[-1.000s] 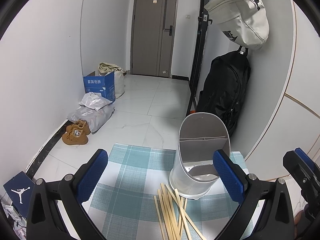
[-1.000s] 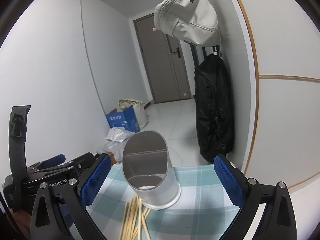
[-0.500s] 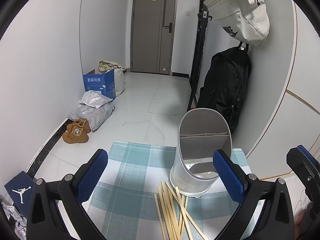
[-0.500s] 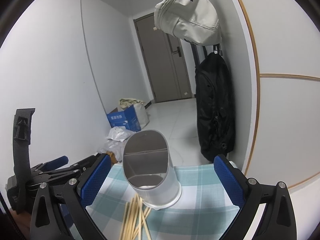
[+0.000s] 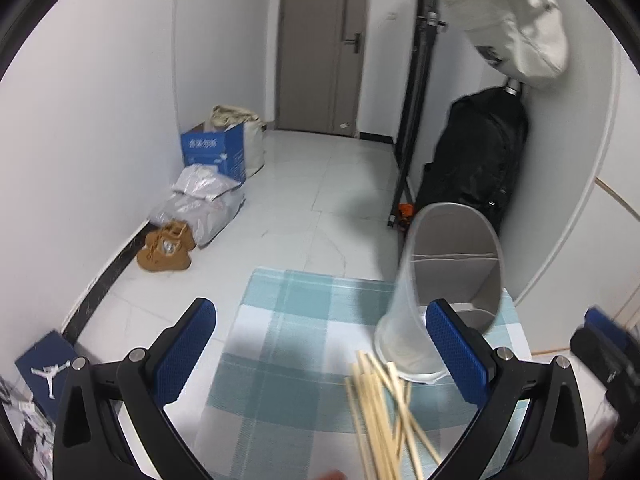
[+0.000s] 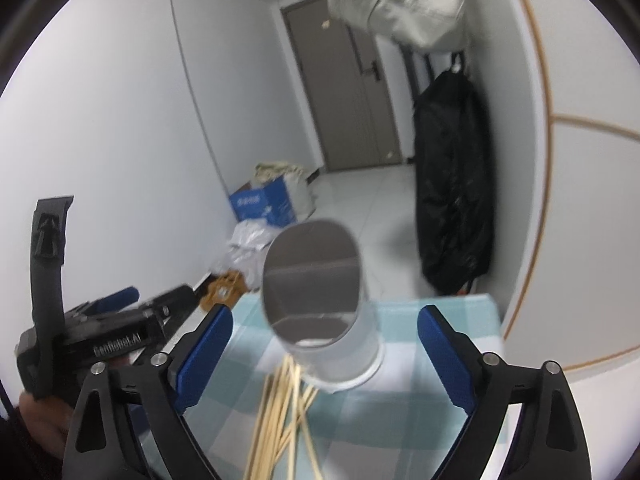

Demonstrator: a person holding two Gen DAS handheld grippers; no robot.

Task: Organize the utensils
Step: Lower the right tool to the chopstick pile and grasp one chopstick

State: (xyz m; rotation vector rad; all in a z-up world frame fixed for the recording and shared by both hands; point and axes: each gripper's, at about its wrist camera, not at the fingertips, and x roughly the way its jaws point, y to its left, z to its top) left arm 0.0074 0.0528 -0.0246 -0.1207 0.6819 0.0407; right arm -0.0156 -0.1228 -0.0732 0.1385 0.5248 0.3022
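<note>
A white oval utensil holder (image 5: 440, 288) with an inner divider stands on a blue-checked cloth (image 5: 304, 344); it also shows in the right wrist view (image 6: 320, 304). A pile of several wooden chopsticks (image 5: 384, 412) lies on the cloth just in front of it, also seen in the right wrist view (image 6: 280, 412). My left gripper (image 5: 320, 344) is open and empty, above the cloth left of the chopsticks. My right gripper (image 6: 320, 356) is open and empty, its jaws either side of the holder's base and the chopstick tips. The left gripper's body (image 6: 100, 332) shows at left.
The cloth covers a small table whose far edge drops to a tiled floor (image 5: 312, 208). A black backpack (image 5: 472, 160) and white bag (image 5: 516, 20) hang on the right wall. A blue box (image 5: 214, 152), bags and brown shoes (image 5: 164, 248) lie by the left wall.
Both grippers have moved forward and tilted down toward the table. The left view has swung left, so the holder and chopsticks sit further right. Both stay open.
</note>
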